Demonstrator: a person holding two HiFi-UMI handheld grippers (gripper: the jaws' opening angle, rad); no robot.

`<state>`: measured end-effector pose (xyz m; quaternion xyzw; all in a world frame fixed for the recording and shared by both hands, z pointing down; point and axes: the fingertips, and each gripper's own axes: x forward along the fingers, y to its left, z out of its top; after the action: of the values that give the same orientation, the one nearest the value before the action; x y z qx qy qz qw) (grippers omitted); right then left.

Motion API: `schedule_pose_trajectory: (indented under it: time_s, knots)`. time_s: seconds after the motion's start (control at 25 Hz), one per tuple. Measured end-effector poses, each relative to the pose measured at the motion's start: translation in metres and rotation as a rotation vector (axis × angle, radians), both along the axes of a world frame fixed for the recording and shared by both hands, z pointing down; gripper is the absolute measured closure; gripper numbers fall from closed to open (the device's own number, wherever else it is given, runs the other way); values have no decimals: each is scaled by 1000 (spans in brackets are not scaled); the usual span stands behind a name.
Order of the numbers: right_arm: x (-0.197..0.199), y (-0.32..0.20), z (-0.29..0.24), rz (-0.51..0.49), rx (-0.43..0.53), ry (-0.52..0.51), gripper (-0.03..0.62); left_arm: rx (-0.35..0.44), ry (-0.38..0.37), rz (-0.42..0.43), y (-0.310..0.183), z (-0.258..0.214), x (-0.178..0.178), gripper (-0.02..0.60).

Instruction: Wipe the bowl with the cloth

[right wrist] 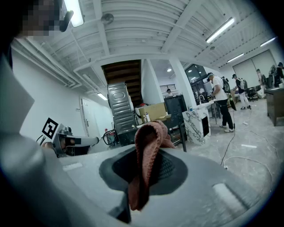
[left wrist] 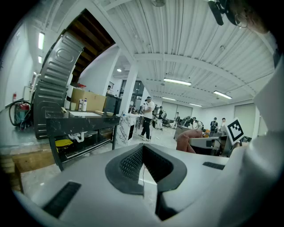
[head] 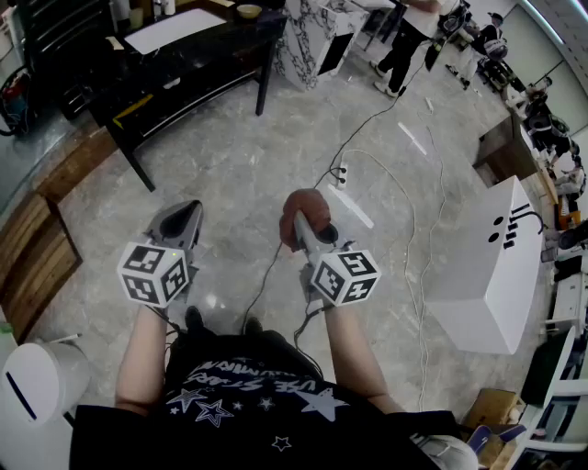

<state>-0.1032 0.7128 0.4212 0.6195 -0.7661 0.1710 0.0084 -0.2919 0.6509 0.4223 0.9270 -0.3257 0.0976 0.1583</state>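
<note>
My right gripper (head: 301, 218) is shut on a reddish-brown cloth (head: 308, 207), which bunches up above the jaws. In the right gripper view the cloth (right wrist: 148, 142) hangs folded between the closed jaws of that gripper (right wrist: 144, 165). My left gripper (head: 188, 211) is shut with nothing in it; its jaws meet in the left gripper view (left wrist: 143, 153). Both are held over the floor at waist height, side by side. A small pale bowl (head: 248, 11) sits on the far end of the black table (head: 184, 69), well ahead of both grippers.
Cables (head: 386, 156) and a power strip (head: 341, 172) lie on the marble floor ahead. A white cabinet (head: 487, 266) stands at right, wooden steps (head: 37, 257) and a white bin (head: 37, 381) at left. A marble counter (head: 312, 37) and people (head: 404, 37) are at the back.
</note>
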Motion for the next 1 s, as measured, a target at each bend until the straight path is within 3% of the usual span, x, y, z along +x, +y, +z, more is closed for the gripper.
schedule_pose_trajectory:
  time_s: [0.36,0.72,1.0]
  knots:
    - [-18,13,3,-71,-5,6,540,8,-27,-13,17,3,-3,574]
    - [9,39,23,-65,-18,-12,542,-16,-40,-26,49,25,11,574]
    - [31,44,38,-56,-41,-84,540,2,-36,-35,53,24,20,574]
